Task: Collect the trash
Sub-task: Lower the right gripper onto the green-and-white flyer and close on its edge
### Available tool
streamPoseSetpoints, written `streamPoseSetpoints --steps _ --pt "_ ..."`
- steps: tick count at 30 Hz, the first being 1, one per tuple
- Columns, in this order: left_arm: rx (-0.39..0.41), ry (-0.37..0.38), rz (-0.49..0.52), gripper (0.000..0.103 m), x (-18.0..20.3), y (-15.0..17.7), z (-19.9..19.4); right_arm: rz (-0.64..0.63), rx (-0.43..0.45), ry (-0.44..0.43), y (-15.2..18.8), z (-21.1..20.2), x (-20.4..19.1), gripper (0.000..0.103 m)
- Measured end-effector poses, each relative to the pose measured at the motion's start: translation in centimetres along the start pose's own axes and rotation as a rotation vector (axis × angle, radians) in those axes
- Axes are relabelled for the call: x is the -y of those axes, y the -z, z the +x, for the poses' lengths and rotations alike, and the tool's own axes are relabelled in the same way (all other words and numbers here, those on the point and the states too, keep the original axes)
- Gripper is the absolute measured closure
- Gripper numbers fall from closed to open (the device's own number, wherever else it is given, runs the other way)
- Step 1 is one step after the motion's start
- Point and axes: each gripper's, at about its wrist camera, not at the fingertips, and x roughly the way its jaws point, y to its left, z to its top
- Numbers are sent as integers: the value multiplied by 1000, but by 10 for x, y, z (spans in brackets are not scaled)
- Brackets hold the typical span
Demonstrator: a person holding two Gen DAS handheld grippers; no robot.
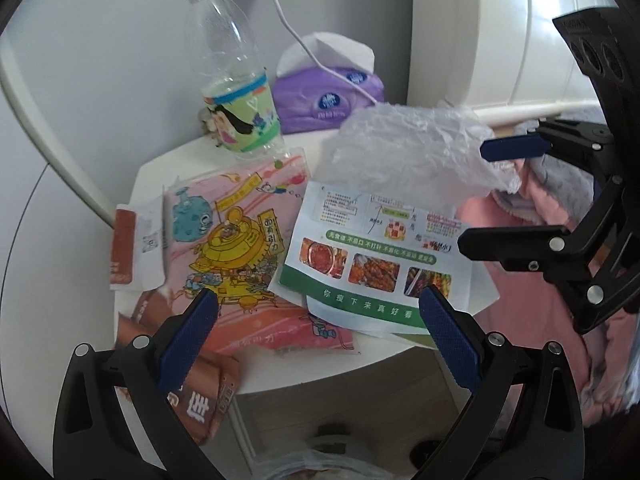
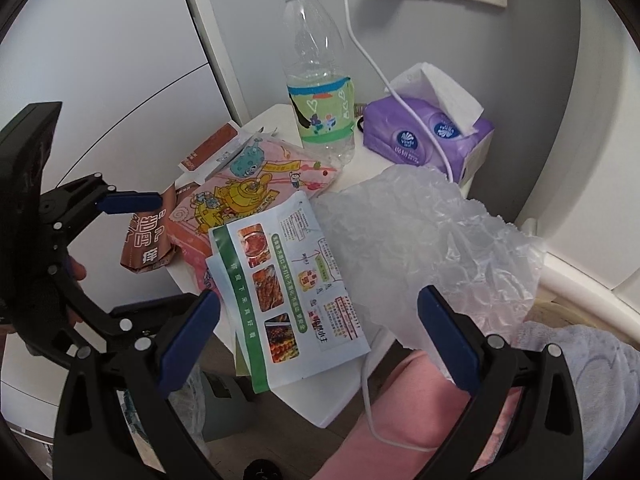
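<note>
Left gripper [image 1: 318, 312] spread wide above the desk [image 1: 352, 364] edge; right gripper [image 2: 319, 316] spread too, gripping nothing.

Trash strewn over the small white desk: green-bordered leaflet [image 1: 376, 260] overlapping pink cartoon wrapper [image 1: 236, 248], crumpled clear plastic bag [image 2: 432, 240] beside it, brown packet [image 2: 148, 244] at the edge, empty bottle [image 1: 236, 76] upright behind, purple tissue pack [image 1: 328, 96] nearby.

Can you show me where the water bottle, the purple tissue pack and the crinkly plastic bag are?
water bottle [image 2: 320, 120], right wrist view, on its cartoon label.
purple tissue pack [image 2: 404, 136], right wrist view, on its front face by the logo.
crinkly plastic bag [image 1: 400, 148], left wrist view, on its wrinkled middle.
</note>
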Motion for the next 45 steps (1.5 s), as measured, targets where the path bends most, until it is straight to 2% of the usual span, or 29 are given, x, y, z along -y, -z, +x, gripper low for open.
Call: streamPoseSetpoints --steps 15,16,17,19,24,26,30,42,45 --pt "-42 38 57 6 6 -3 34 -16 -47 6 -4 30 7 7" --pt "-44 39 60 6 5 -4 35 -6 -56 -10 -4 32 10 9" --pt "-48 42 63 6 5 -5 37 3 -65 -24 -4 35 12 16" --pt "-58 52 75 6 4 -7 42 24 -91 -55 -4 41 16 22" --pt "-77 88 97 6 -1 -11 50 31 -109 -63 -2 49 19 22" --pt "-87 101 94 6 -5 -13 54 20 -111 -76 -2 49 17 28" --pt "-104 120 86 6 -11 -13 59 7 -120 -81 -1 53 15 30" --pt "-97 168 30 6 -17 -5 70 8 -144 -90 1 64 15 52" --pt "-84 180 14 13 -19 -5 68 2 -141 -82 0 65 15 56"
